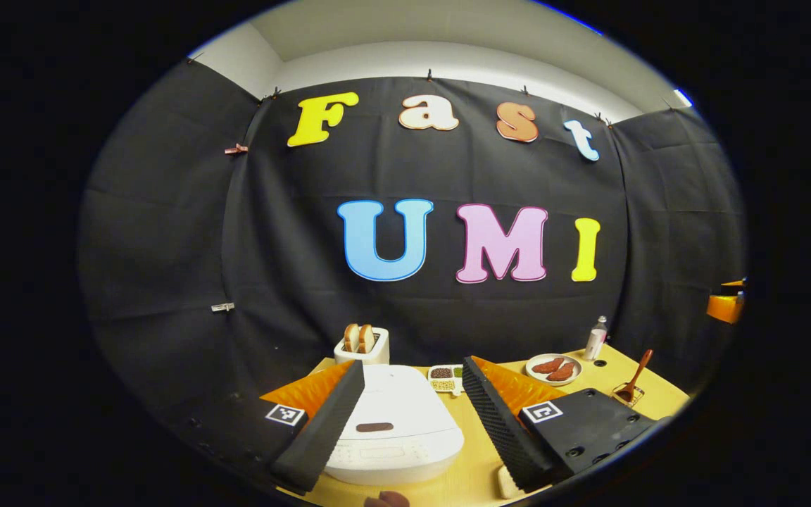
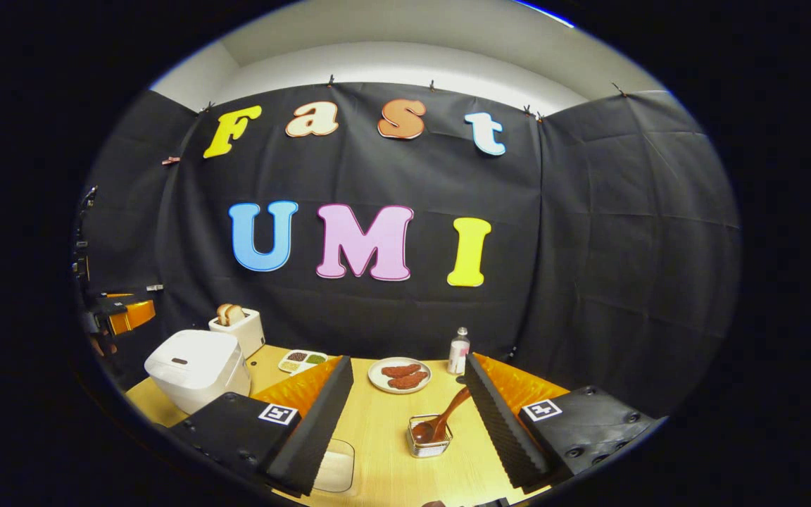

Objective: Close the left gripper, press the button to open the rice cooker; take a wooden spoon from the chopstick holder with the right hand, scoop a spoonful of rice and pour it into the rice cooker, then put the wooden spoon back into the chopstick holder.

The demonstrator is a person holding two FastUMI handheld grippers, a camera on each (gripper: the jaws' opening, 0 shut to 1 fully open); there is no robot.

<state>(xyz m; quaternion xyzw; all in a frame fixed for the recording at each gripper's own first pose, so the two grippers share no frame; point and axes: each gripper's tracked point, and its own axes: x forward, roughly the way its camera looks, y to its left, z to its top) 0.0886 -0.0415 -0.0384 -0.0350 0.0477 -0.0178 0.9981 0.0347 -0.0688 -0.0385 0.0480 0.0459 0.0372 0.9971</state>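
Hovering above the table (image 1: pixel 476 479), the left hand-held gripper (image 1: pixel 405 422) points forward, fingers spread wide and empty, the closed white rice cooker (image 1: pixel 398 422) between them with its lid button (image 1: pixel 374 427) uncovered.

In the right gripper view, the right hand-held gripper (image 2: pixel 409 429) is likewise wide open and empty; the wooden spoon (image 2: pixel 441 421) leans in the chopstick holder (image 2: pixel 429 438), far right of the rice cooker (image 2: pixel 198 370).

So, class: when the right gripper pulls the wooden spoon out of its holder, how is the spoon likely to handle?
The wooden spoon looks rigid, so it should not flex. It leans loosely in the small chopstick holder, so it should probably lift out easily. The holder looks light and may tip or drag along. The slim rounded handle might twist between the fingers.
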